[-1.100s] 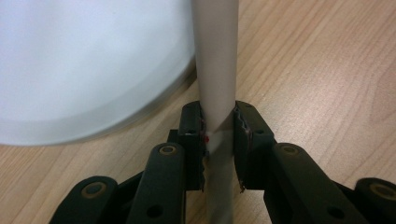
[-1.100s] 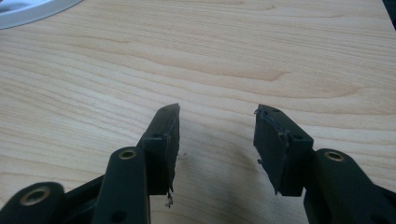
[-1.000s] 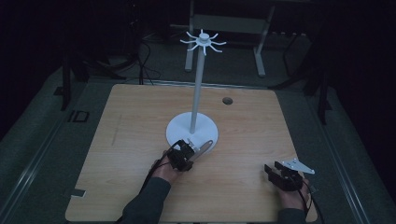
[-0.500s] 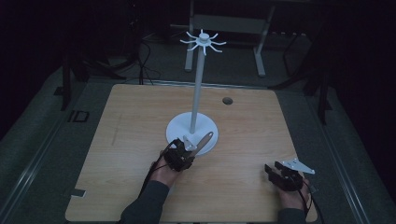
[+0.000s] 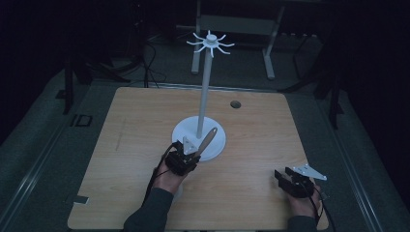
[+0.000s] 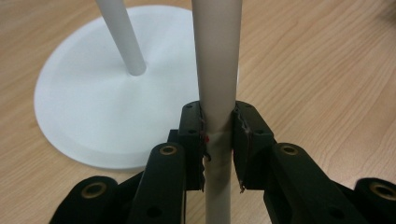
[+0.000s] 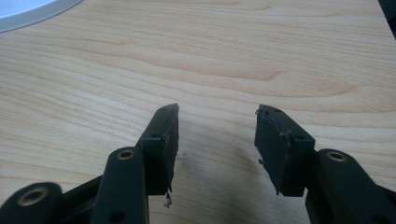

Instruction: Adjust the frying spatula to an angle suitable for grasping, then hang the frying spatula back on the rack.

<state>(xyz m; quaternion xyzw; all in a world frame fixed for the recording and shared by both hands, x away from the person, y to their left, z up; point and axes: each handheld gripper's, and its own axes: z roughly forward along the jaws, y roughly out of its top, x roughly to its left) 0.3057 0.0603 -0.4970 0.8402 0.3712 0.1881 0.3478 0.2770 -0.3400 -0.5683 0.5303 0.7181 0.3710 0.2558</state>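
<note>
The left tongs (image 5: 196, 151) sit at the near rim of the white round base (image 5: 181, 131) of a tall stand, near the middle of the wooden counter (image 5: 130, 145), and they are clamped on a pale utensil handle (image 5: 209, 140) that slants up and away from them, toward the stand's pole (image 5: 205, 92). In the left gripper view the 2 black jaws press against the handle (image 6: 217, 93) from either side, a small red mark showing on it at the point of the grip, and the handle runs straight up out of the top of the view, so its far end cannot be seen there; behind it lie the white base (image 6: 93, 102) and the foot of the pole (image 6: 122, 37). In the high view the pole rises upright from the base to a crown of short radiating hooks (image 5: 210, 43). The right tongs (image 5: 286, 174) rest well apart from the stand, at the near right corner of the counter, with a grey three-cornered plate on top and the person's hand behind them. In the right gripper view their jaws (image 7: 217, 126) stand spread with bare wood grain between them, holding nothing, and a sliver of the white base (image 7: 28, 11) shows at the top left corner. A small dark round hole (image 5: 235, 104) sits in the counter behind the stand.
</note>
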